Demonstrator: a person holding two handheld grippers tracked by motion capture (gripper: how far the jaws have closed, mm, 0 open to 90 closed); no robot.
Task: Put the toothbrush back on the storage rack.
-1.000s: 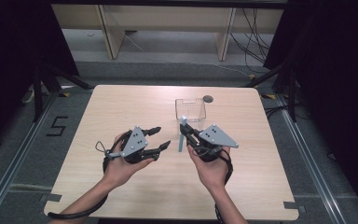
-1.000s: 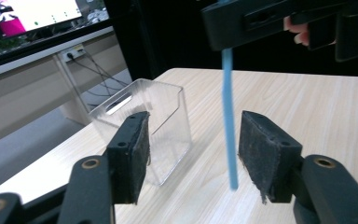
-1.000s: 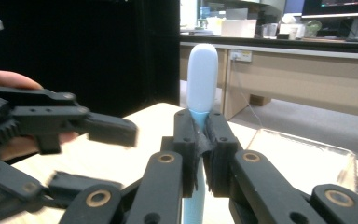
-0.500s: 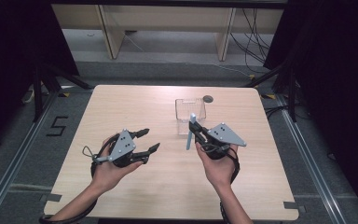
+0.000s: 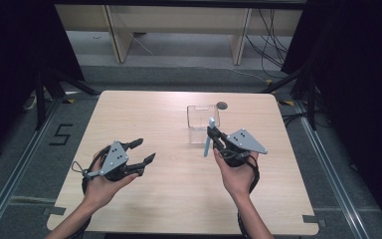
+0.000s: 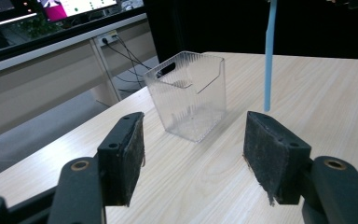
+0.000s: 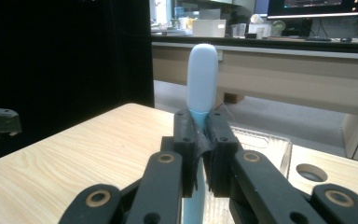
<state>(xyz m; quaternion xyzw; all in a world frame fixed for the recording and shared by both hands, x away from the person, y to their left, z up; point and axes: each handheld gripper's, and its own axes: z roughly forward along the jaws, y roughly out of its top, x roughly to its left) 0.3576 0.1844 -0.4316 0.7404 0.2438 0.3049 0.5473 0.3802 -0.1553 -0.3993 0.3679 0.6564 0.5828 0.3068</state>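
Observation:
My right gripper (image 5: 212,133) is shut on a light blue brush-like stick (image 5: 208,144) with a pale rounded cap (image 7: 202,79), holding it roughly upright just in front of a clear ribbed plastic box (image 5: 203,119). In the right gripper view the jaws (image 7: 200,119) pinch the stick below the cap. My left gripper (image 5: 146,150) is over the table's left part; its jaws have just been opening and nothing is between them. In the left gripper view its pads (image 6: 126,154) frame the box (image 6: 189,93), and the stick (image 6: 270,56) hangs at the right.
The light wooden table (image 5: 179,199) has a round hole (image 5: 222,105) near its far edge, just behind the box. Bare wood lies between the two hands and along the near edge. Dark curtains and shelving surround the table.
My left hand has drawn away from the right gripper, to the left and toward the near edge. The right hand stays in place with the stick still in its jaws.

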